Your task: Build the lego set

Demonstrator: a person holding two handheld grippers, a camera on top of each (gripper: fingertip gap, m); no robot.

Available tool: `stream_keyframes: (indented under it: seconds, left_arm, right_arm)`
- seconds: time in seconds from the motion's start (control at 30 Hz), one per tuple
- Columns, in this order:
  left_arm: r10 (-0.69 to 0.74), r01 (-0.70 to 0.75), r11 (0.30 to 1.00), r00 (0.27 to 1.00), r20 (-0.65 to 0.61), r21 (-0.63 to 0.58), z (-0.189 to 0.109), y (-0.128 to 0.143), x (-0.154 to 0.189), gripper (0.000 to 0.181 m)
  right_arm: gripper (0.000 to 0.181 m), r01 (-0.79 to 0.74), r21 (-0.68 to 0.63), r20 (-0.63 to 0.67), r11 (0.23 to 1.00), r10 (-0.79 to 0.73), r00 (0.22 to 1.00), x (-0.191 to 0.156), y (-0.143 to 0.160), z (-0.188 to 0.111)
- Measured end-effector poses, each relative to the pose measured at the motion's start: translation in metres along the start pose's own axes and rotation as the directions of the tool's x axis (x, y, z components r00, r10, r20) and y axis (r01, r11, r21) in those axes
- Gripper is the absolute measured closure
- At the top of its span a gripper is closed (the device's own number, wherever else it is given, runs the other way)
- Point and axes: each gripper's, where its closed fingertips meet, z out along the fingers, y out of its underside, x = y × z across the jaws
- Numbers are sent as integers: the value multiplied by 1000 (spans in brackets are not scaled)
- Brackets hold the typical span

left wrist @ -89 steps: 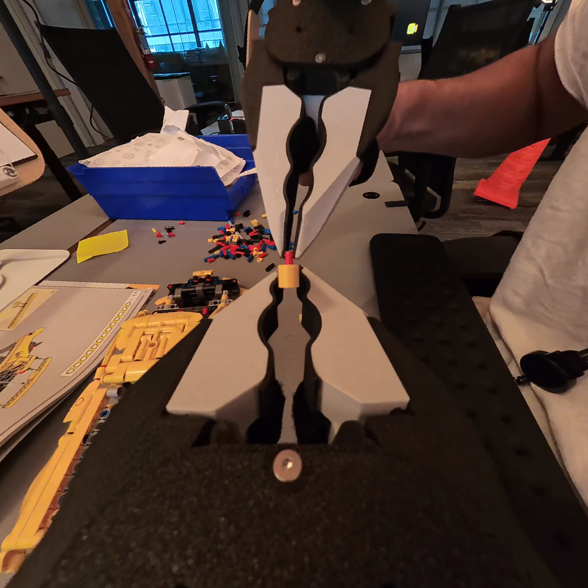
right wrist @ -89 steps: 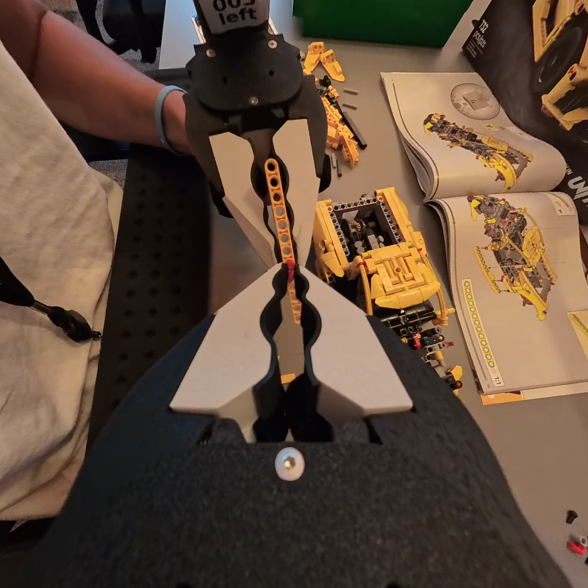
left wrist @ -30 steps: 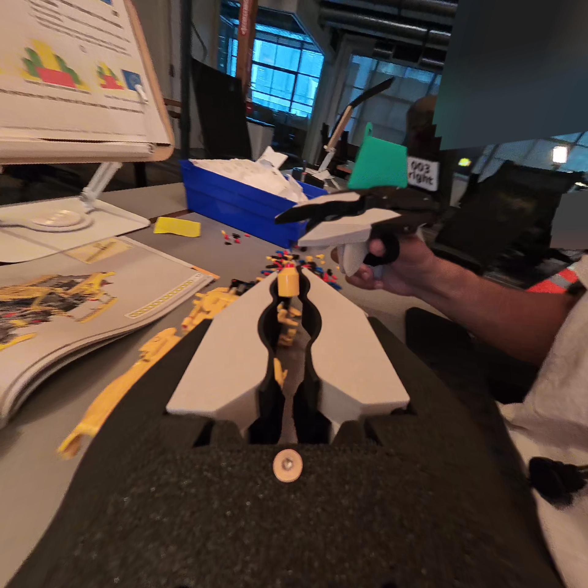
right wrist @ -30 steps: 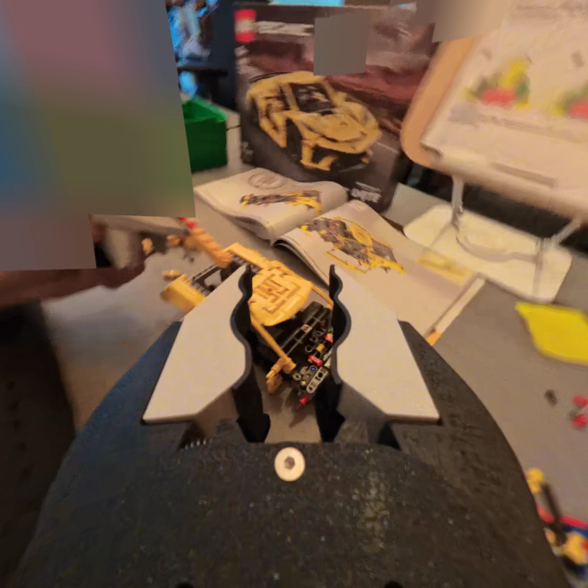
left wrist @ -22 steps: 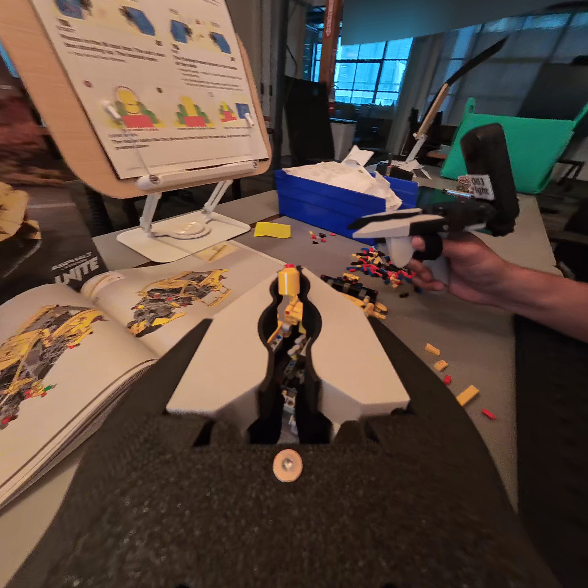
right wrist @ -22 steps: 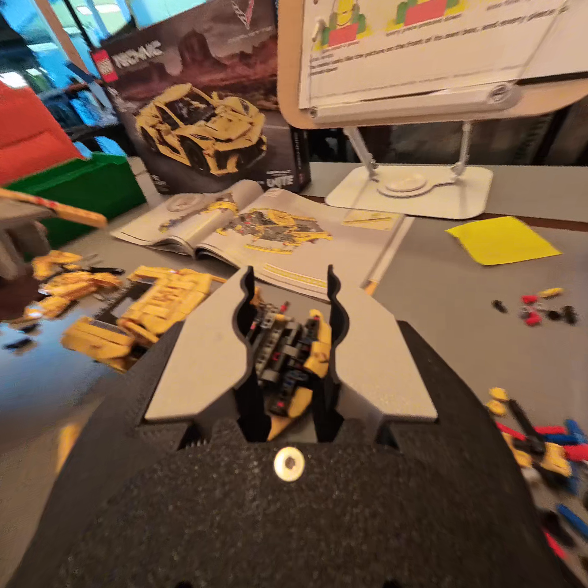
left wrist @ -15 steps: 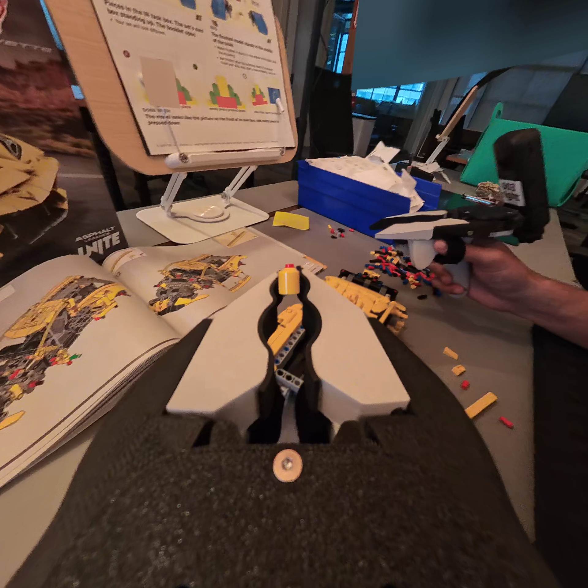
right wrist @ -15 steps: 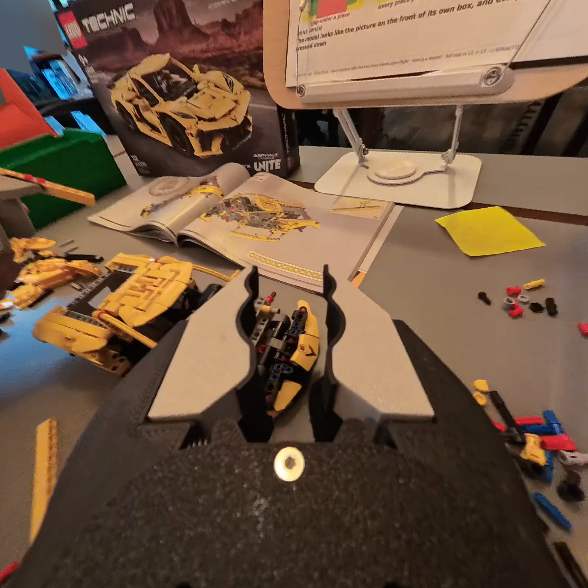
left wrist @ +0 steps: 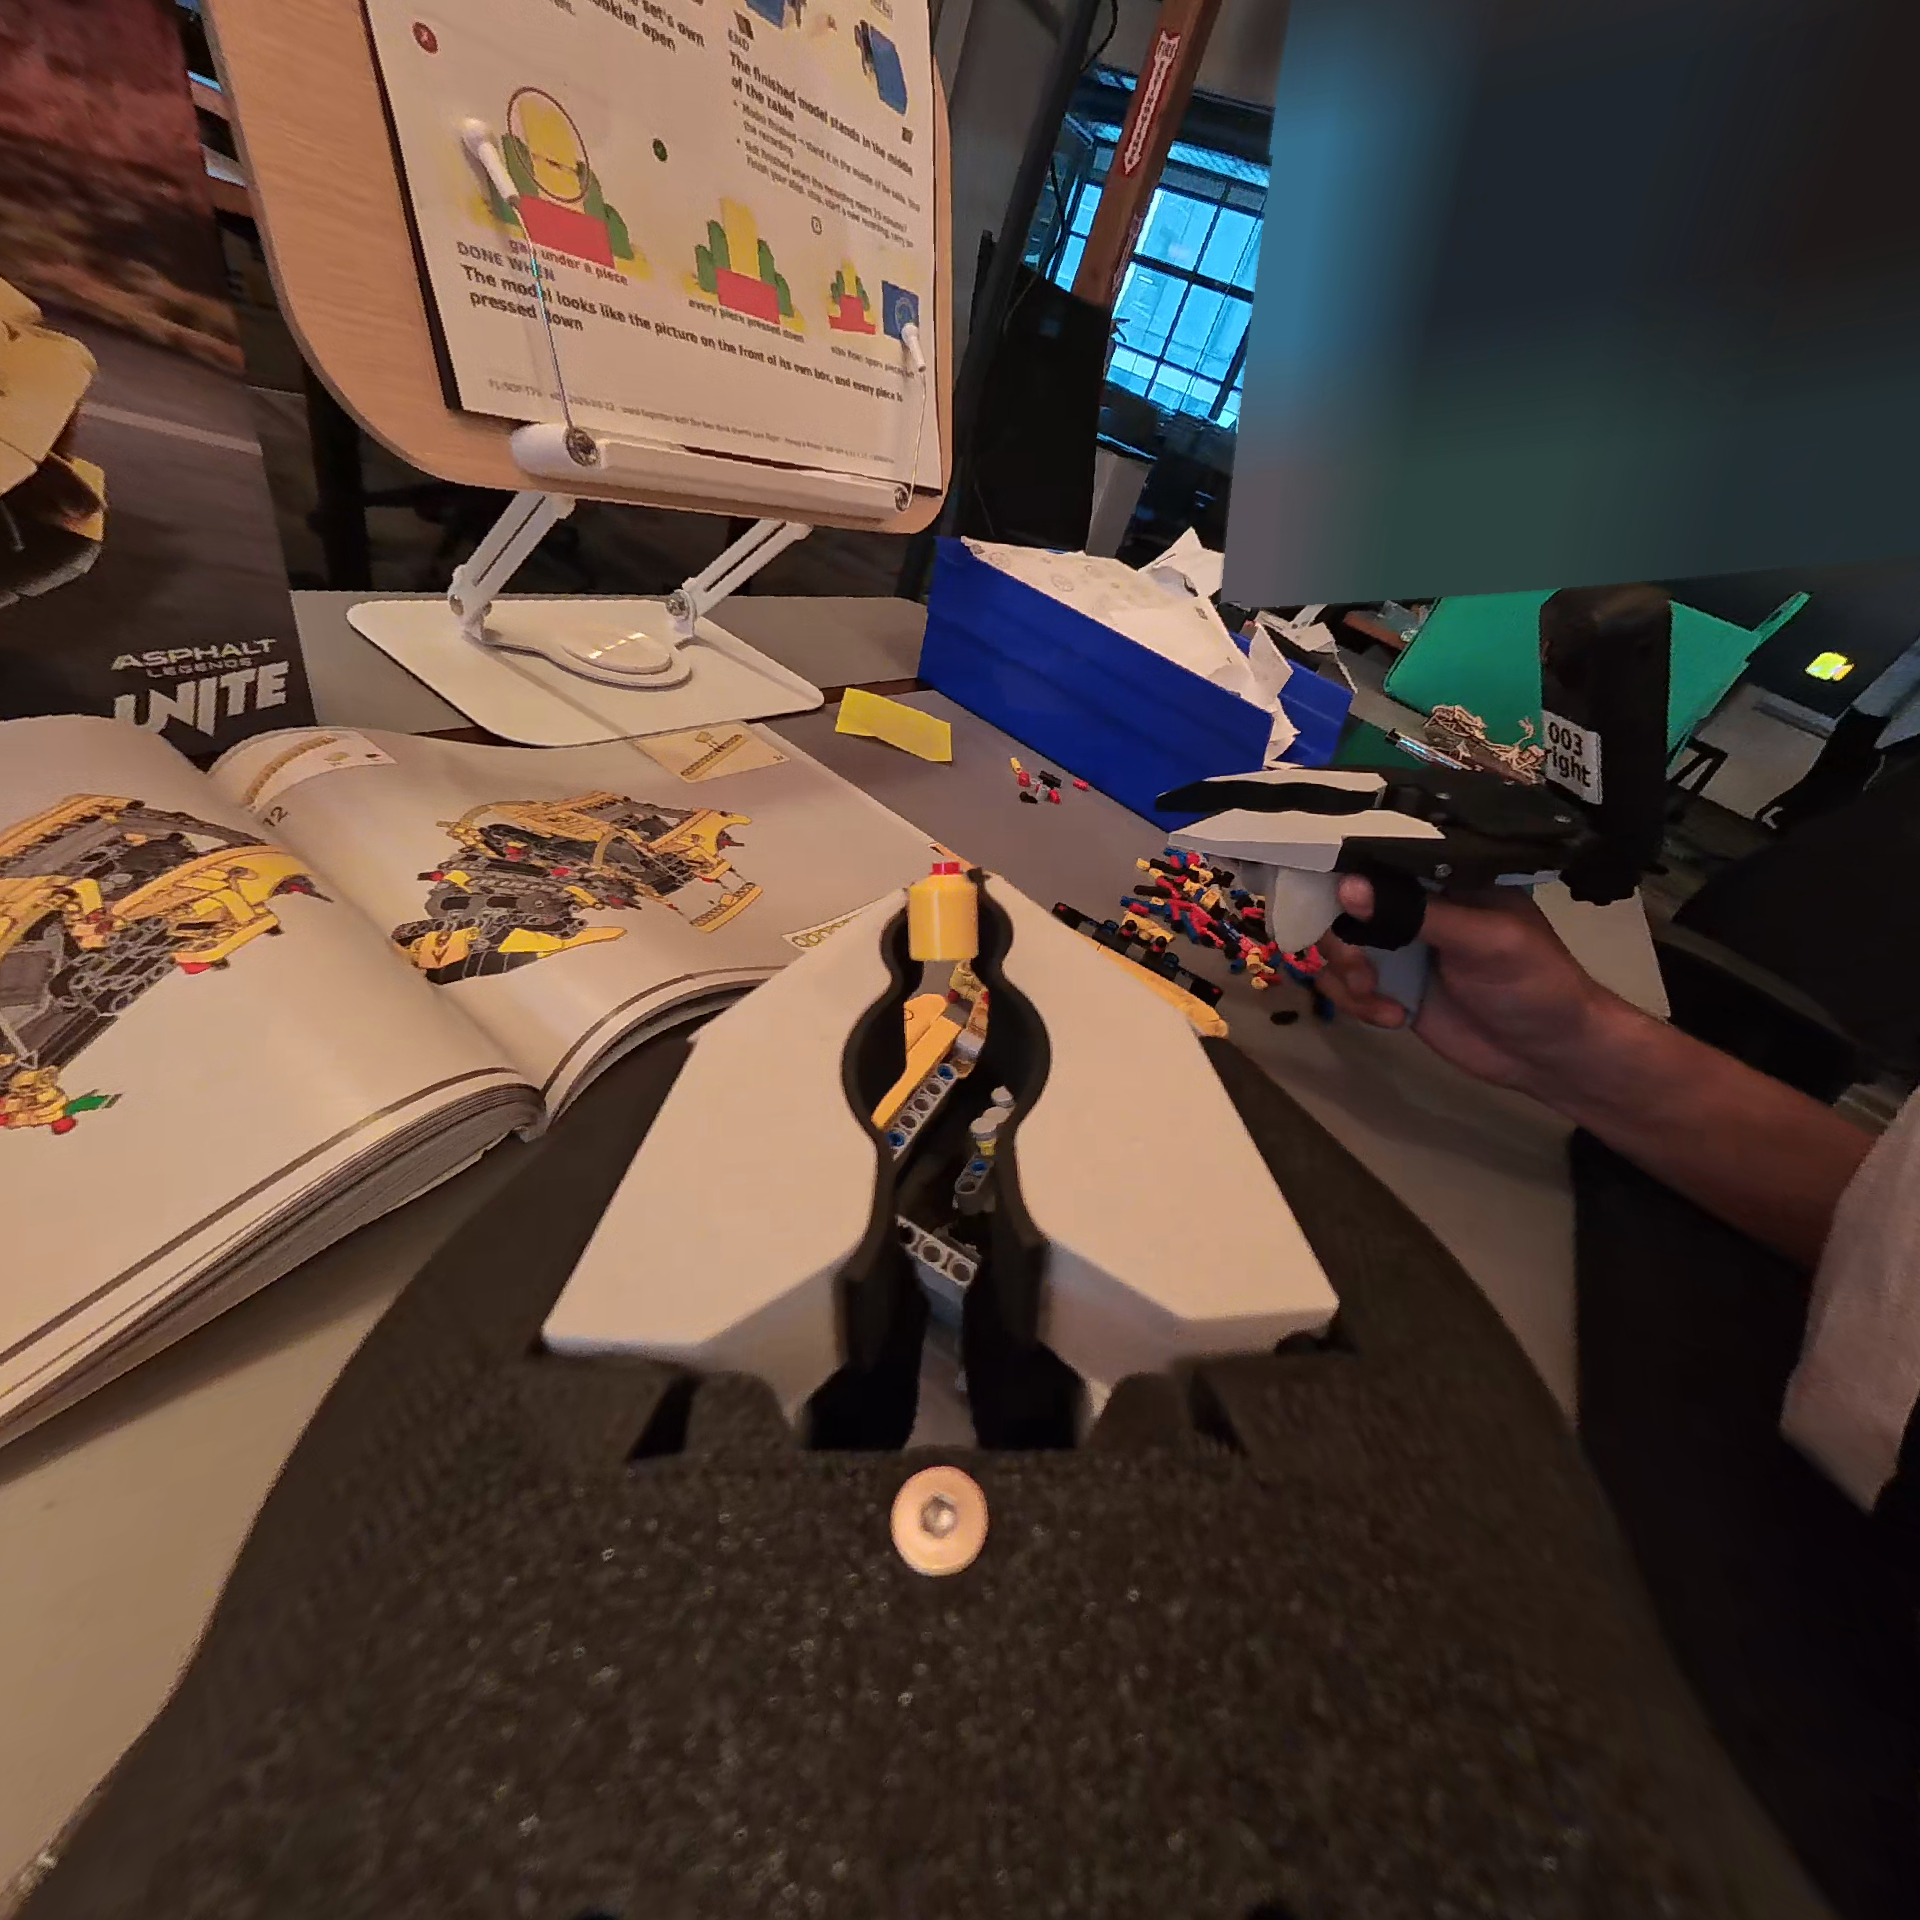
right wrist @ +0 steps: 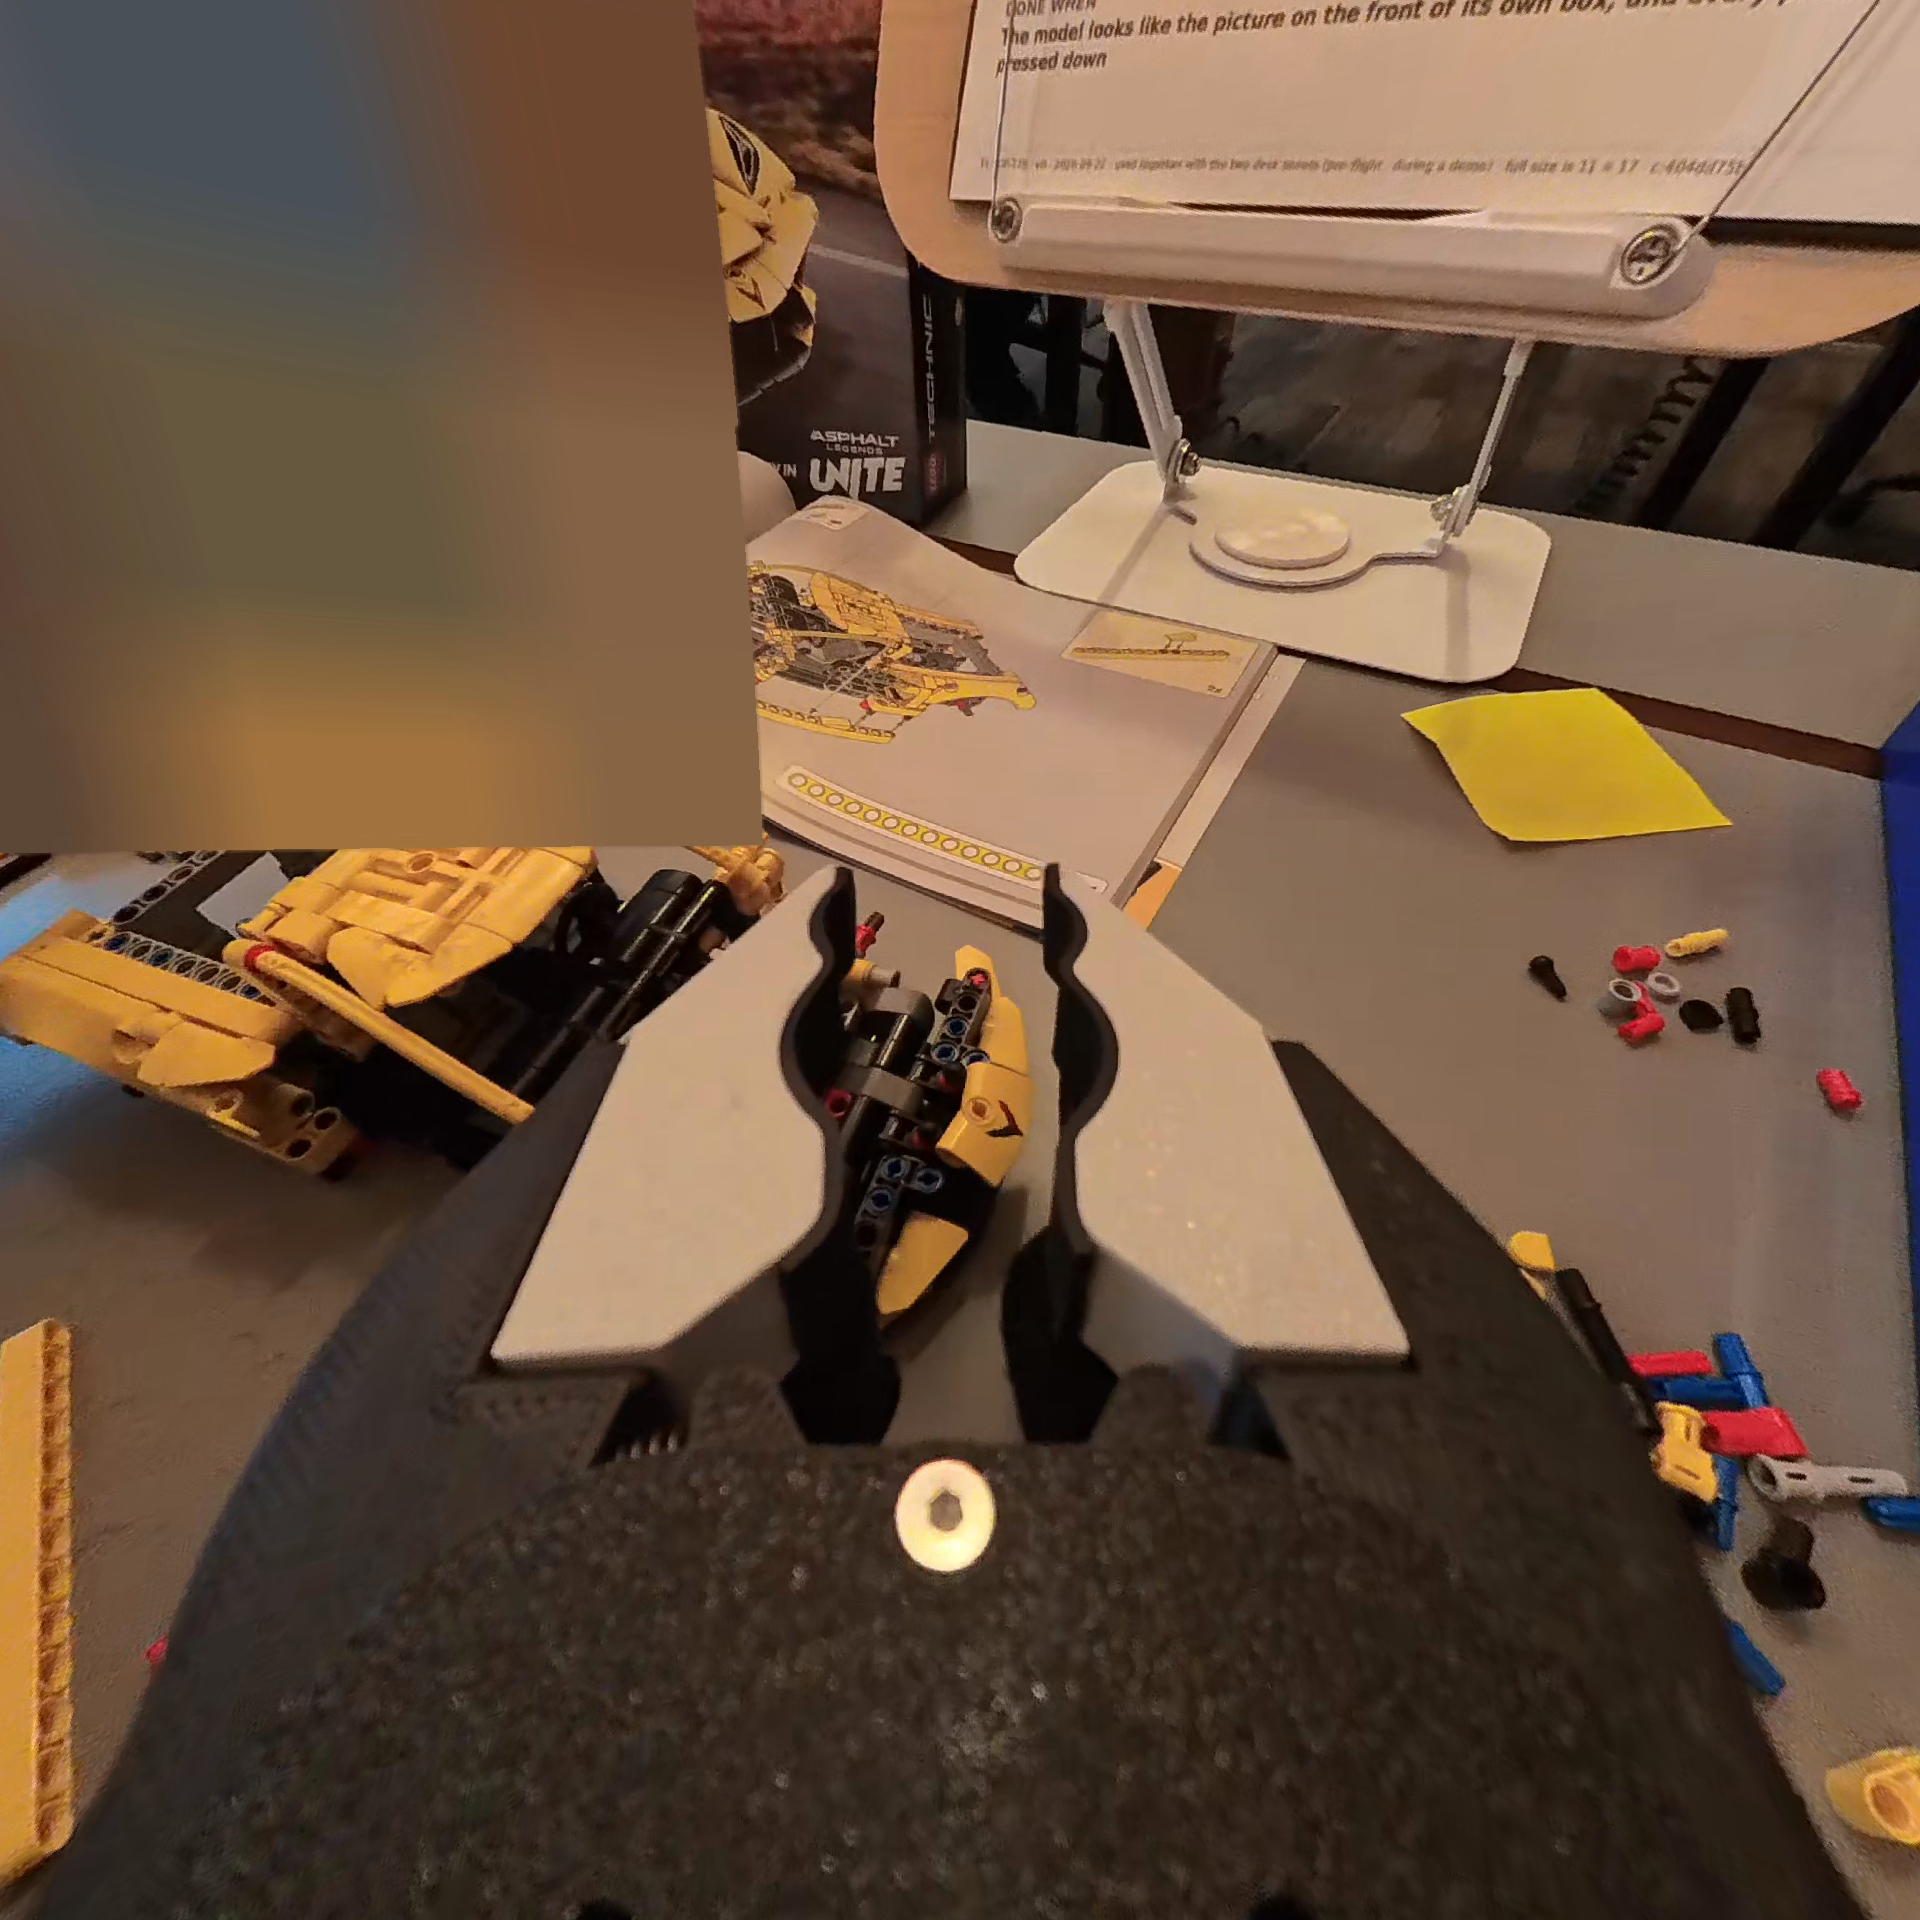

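Note:
My left gripper (left wrist: pixel 940 896) is shut on a yellow beam (left wrist: pixel 940 925), seen end-on, with a red pin on its top. It is held above the table near the open instruction booklet (left wrist: pixel 312 987). My right gripper (right wrist: pixel 945 899) is open and empty. Between its fingers, on the table below, lies a small black-and-yellow sub-assembly (right wrist: pixel 935 1101). The yellow car body (right wrist: pixel 343 966) sits to its left. In the left wrist view the right gripper (left wrist: pixel 1169 816) is held by a hand over a pile of small parts (left wrist: pixel 1205 920).
A long yellow beam (right wrist: pixel 36 1558) lies at the lower left. Loose pins (right wrist: pixel 1662 997) and mixed small parts (right wrist: pixel 1714 1434) lie to the right. A blue bin (left wrist: pixel 1091 696), a yellow note (right wrist: pixel 1558 764), a sheet stand (right wrist: pixel 1288 561) and the set's box (right wrist: pixel 862 416) stand behind. Some 20 cm of space lies between my two pairs of fingers.
The right gripper has let go of the red pin on the beam, opened and swung away over the sub-assembly. The left gripper has kept the beam and turned toward the booklet.

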Motion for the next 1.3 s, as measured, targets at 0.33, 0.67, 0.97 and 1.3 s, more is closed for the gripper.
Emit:
stream_keyframes:
  seconds: [0.33,0.67,0.97,1.3]
  left_arm:
    - [-3,3,1000,1000,-5,-22,2,4,2,174]
    - [34,-34,998,999,5,-45,3,6,6,174]
    - [113,-113,990,994,-9,-87,10,14,22,174]
    - [170,-173,979,985,-31,-107,14,19,38,174]
  right_arm:
    - [148,4,-24,-16,1000,-4,1000,2,4,1]
    - [149,-30,-26,255,999,36,966,-39,-2,-24]
    - [155,303,-516,487,802,-17,873,-90,108,-96]
    - [162,213,-557,417,802,48,908,-119,119,-95]
